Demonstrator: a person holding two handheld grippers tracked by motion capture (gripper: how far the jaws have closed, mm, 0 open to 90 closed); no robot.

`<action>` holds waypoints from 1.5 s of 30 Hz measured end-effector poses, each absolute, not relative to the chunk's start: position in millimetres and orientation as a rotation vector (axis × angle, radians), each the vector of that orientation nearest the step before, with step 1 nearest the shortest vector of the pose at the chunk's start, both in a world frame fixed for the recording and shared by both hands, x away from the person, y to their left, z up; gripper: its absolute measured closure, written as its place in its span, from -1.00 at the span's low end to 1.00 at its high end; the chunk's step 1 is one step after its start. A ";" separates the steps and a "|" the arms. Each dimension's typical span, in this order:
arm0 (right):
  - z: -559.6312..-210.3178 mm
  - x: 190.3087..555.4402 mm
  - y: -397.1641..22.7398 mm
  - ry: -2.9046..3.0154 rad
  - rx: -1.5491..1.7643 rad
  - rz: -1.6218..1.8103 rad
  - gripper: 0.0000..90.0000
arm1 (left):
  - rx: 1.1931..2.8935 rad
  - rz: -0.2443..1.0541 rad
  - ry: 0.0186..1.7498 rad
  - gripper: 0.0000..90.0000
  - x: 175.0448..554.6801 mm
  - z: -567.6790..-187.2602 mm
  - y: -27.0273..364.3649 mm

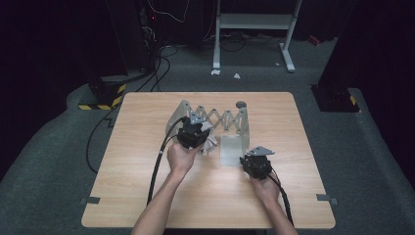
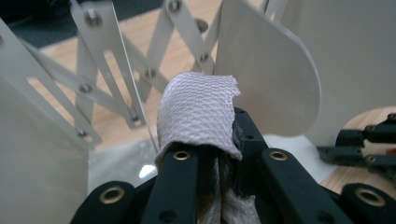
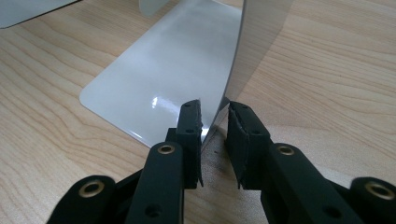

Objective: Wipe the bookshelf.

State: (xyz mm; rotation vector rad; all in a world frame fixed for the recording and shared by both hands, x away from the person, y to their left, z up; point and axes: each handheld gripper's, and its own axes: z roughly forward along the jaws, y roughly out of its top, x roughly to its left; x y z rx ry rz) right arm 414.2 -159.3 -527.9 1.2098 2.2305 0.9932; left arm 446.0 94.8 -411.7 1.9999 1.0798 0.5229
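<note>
while my left claw point(image 2: 219, 154) is pinched nearly shut on a white cloth point(image 2: 198, 109), the fabric folds up over its jaws and hangs just in front of the rack's scissor links point(image 2: 116, 79). in the high view the same claw point(image 1: 193, 142) hovers over the rack point(image 1: 215, 120) with the cloth point(image 1: 210, 143) bunched just to its right. my right claw point(image 3: 215, 140) sits low on the surface point(image 3: 56, 116), jaws a little apart, straddling the upright end plate point(image 3: 257, 42) of the rack; i can't tell whether the pads actually press it. i judge the step in hand to be wiping or draping the cloth on the rack while the other claw steadies it. next i'd carry the cloth forward onto the links, keeping the steadying claw planted so the rack doesn't slide.
</note>
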 end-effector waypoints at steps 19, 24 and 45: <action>-527.8 414.3 -159.6 2.233 1.212 0.995 0.67 | 2.023 0.515 1.130 0.81 463.5 -422.5 90.3; -527.8 414.3 -159.5 2.232 1.211 0.995 0.67 | 2.021 0.515 1.139 0.81 464.0 -429.9 90.4; -527.9 414.3 -159.4 2.233 1.204 0.995 0.67 | 2.059 0.535 1.154 0.81 461.9 -454.7 78.7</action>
